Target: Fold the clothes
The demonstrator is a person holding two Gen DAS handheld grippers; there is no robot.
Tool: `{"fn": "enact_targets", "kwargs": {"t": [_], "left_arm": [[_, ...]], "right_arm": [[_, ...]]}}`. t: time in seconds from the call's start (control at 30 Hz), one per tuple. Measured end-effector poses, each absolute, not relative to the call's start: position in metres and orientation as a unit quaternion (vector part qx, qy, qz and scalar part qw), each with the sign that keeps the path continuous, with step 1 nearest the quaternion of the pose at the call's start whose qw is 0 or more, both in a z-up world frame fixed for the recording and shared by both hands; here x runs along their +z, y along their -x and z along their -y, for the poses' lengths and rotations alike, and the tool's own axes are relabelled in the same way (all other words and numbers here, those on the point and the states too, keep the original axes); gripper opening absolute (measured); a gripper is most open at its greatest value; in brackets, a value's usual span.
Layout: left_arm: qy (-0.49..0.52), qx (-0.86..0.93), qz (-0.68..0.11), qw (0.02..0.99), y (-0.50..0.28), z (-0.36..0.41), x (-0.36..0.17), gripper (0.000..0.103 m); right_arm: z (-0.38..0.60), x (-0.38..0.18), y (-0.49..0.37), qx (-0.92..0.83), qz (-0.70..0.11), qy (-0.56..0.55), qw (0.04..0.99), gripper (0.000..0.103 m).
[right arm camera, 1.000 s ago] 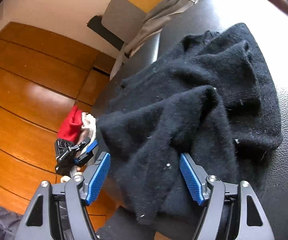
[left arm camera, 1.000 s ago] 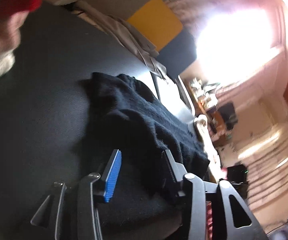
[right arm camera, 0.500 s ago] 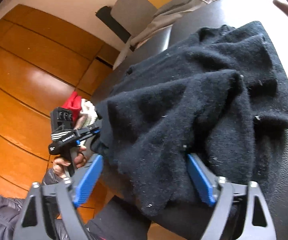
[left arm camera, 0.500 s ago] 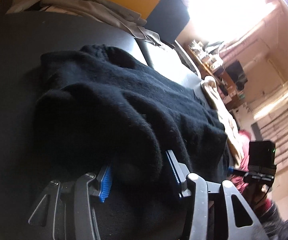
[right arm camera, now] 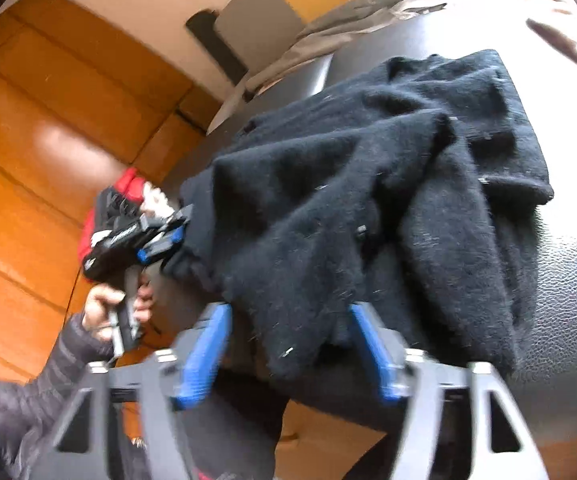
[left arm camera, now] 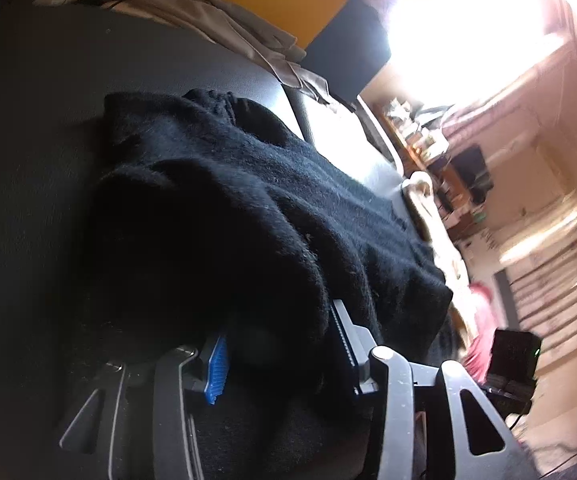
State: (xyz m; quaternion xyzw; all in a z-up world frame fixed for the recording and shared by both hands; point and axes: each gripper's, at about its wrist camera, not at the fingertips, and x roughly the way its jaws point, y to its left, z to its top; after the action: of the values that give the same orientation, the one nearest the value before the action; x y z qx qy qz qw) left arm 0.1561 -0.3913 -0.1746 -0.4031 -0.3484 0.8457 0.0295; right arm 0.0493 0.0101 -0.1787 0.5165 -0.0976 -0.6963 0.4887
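A black knitted sweater [right arm camera: 368,208] lies rumpled in a heap on the dark leather-look tabletop [right arm camera: 560,288], its near edge hanging just over the front rim. Both tools have come in at that near edge, side by side.

The right gripper [right arm camera: 292,344] has its jaws either side of a drooping fold of the knit. They have just been closing, and the blue pads look to be touching the wool, though the blur at that spot leaves me unsure whether they truly pinch it yet. The left gripper [left arm camera: 280,344] straddles another thick roll of the same hem. Its jaws have also been closing a little; the fabric fills the gap between them, but it is so dark there (black wool against black surface) that I cannot tell if the grip is firm. In the right wrist view the person's hand [right arm camera: 116,312] shows on the left tool's handle, with a padded dark sleeve [right arm camera: 48,364] behind it.

I would judge this to be the very start of folding: taking hold of the hem at two points. Nothing is flat or squared yet. The next move seems to call for both grips to be secure, then a lift and a spread apart to shake the bundle out flat before any fold. A beige garment [left arm camera: 216,28] waits at the far side.
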Motion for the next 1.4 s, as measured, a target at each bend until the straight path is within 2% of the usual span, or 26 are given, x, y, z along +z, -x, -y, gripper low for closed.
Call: {"fn": "enact_targets", "kwargs": {"t": [0.03, 0.07, 0.1, 0.13, 0.57, 0.77, 0.87, 0.9, 0.93, 1.0, 1.17, 1.4], "left_arm": [[0.41, 0.849, 0.333, 0.025, -0.155, 0.388, -0.173, 0.032], [0.417, 0.851, 0.318, 0.021, -0.154, 0.384, -0.171, 0.017], [0.42, 0.849, 0.32, 0.029, -0.155, 0.383, -0.171, 0.01], [0.414, 0.845, 0.335, 0.043, -0.159, 0.385, -0.171, 0.007], [0.296, 0.813, 0.476, 0.158, -0.159, 0.415, -0.141, 0.007], [0.313, 0.815, 0.465, 0.146, -0.133, 0.421, -0.141, 0.007], [0.332, 0.817, 0.45, 0.137, -0.128, 0.419, -0.146, 0.007], [0.334, 0.815, 0.454, 0.137, -0.13, 0.418, -0.15, 0.007], [0.335, 0.812, 0.458, 0.137, -0.132, 0.418, -0.153, 0.007], [0.339, 0.807, 0.465, 0.136, -0.136, 0.417, -0.161, 0.007], [0.343, 0.802, 0.472, 0.125, -0.147, 0.415, -0.17, 0.007], [0.345, 0.808, 0.46, 0.125, -0.156, 0.415, -0.171, 0.008]], "right_arm": [[-0.008, -0.181, -0.048, -0.697, 0.1, -0.521, 0.482, 0.018], [-0.006, -0.183, -0.046, -0.697, 0.1, -0.525, 0.478, 0.017], [-0.005, -0.185, -0.046, -0.697, 0.099, -0.527, 0.476, 0.016], [-0.005, -0.186, -0.045, -0.695, 0.1, -0.529, 0.476, 0.016], [0.003, -0.163, 0.014, -0.639, 0.294, -0.491, 0.514, 0.014], [0.024, -0.155, 0.056, -0.652, 0.309, -0.482, 0.497, 0.014], [0.034, -0.16, 0.062, -0.624, 0.302, -0.52, 0.499, 0.024], [0.032, -0.16, 0.059, -0.615, 0.292, -0.531, 0.505, 0.043], [0.029, -0.159, 0.054, -0.613, 0.274, -0.537, 0.511, 0.066], [0.022, -0.159, 0.036, -0.607, 0.238, -0.555, 0.517, 0.083], [0.012, -0.177, 0.005, -0.595, 0.233, -0.591, 0.492, 0.084], [0.017, -0.15, -0.011, -0.668, 0.192, -0.569, 0.44, 0.084]]}}
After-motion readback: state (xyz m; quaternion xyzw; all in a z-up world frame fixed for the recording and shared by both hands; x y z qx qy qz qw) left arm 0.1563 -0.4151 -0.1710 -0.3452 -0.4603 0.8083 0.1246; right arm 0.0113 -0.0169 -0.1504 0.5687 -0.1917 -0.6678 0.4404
